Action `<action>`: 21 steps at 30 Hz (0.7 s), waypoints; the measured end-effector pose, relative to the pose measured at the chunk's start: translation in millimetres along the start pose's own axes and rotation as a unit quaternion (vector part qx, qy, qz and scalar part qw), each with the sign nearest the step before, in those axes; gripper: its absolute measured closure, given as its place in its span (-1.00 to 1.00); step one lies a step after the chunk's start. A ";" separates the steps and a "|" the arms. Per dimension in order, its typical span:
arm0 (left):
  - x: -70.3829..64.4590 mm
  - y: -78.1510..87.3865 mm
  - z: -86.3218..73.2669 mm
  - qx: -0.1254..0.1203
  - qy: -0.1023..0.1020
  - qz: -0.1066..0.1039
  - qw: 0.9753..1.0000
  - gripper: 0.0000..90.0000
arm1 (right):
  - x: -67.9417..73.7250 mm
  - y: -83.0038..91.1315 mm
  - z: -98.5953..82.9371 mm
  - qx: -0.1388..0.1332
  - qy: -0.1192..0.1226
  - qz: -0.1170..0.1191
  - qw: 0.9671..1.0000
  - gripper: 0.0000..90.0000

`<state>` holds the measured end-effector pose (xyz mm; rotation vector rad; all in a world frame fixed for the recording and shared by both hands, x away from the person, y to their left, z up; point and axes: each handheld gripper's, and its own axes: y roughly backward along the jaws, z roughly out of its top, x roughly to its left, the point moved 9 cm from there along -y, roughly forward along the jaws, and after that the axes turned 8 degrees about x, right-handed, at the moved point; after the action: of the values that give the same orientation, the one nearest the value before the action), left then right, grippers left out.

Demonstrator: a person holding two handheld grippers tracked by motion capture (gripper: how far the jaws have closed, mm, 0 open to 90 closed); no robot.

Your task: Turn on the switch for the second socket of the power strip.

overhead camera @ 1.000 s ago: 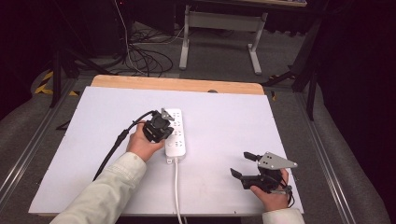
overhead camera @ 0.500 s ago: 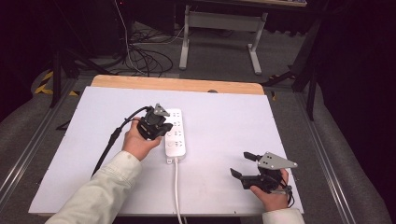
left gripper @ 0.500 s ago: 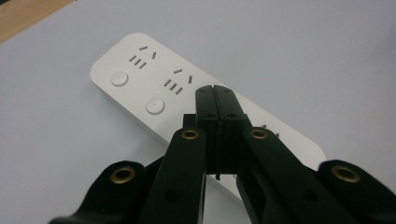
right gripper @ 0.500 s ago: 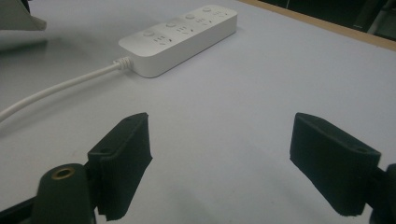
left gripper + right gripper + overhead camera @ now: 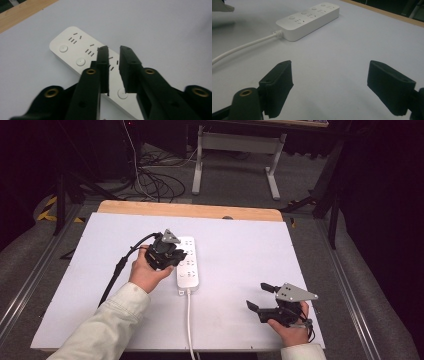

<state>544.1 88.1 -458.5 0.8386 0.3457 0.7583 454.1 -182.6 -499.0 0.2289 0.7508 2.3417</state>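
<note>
**Left gripper working over the power strip switches**

The left gripper (image 5: 114, 51) is hovering above the strip (image 5: 186, 262), its jaws drawn to a narrow gap and holding nothing. In the left gripper view the tips are sitting over the socket slots, with a round button (image 5: 122, 93) showing between the jaws lower down. If a button press is intended, the tips should be coming down square on one button, clear of the slots, with light pressure so the strip is not sliding on the table (image 5: 250, 245).

The right gripper (image 5: 260, 297) is resting near the front edge, jaws wide and empty, well apart from the strip.

The strip is lying flat near the table's middle: white, with several round buttons and slot groups; its cord (image 5: 189, 325) is running toward the person
</note>
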 end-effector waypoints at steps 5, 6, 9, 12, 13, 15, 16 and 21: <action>-2.7 9.7 2.7 -0.020 -0.005 0.001 1.000 0.12 | -0.1 0.1 -0.3 0.000 0.000 0.000 1.000 -0.53; -3.6 12.2 2.8 -0.023 -0.007 -0.001 1.000 0.07 | 0.0 0.1 -0.4 0.000 0.000 0.000 1.000 -0.53; -6.2 20.3 2.0 -0.031 -0.011 -0.002 0.999 -0.01 | 0.0 0.2 -0.6 0.001 0.000 -0.001 1.000 -0.53; -9.0 30.4 1.1 -0.043 -0.016 -0.005 0.999 -0.08 | 0.4 0.7 -0.5 -0.001 0.001 0.000 1.000 -0.53; -9.5 34.0 1.3 -0.049 -0.018 -0.003 0.999 -0.11 | 0.5 1.0 -0.7 0.000 0.000 0.000 1.000 -0.53; -9.9 41.6 0.7 -0.060 -0.020 0.000 0.998 -0.16 | 0.4 1.2 -0.8 0.000 0.000 -0.001 1.000 -0.53; -9.5 45.0 0.2 -0.064 -0.023 0.002 0.998 -0.18 | 0.5 1.1 -0.9 0.000 0.000 -0.001 1.000 -0.53; -10.1 58.1 -8.5 -0.068 -0.007 -0.006 0.998 -0.28 | 0.7 0.9 -0.7 0.000 0.000 -0.001 1.000 -0.53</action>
<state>505.4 110.5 -419.1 0.7123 0.2835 0.7569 452.8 -183.0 -499.2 0.2295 0.7511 2.3399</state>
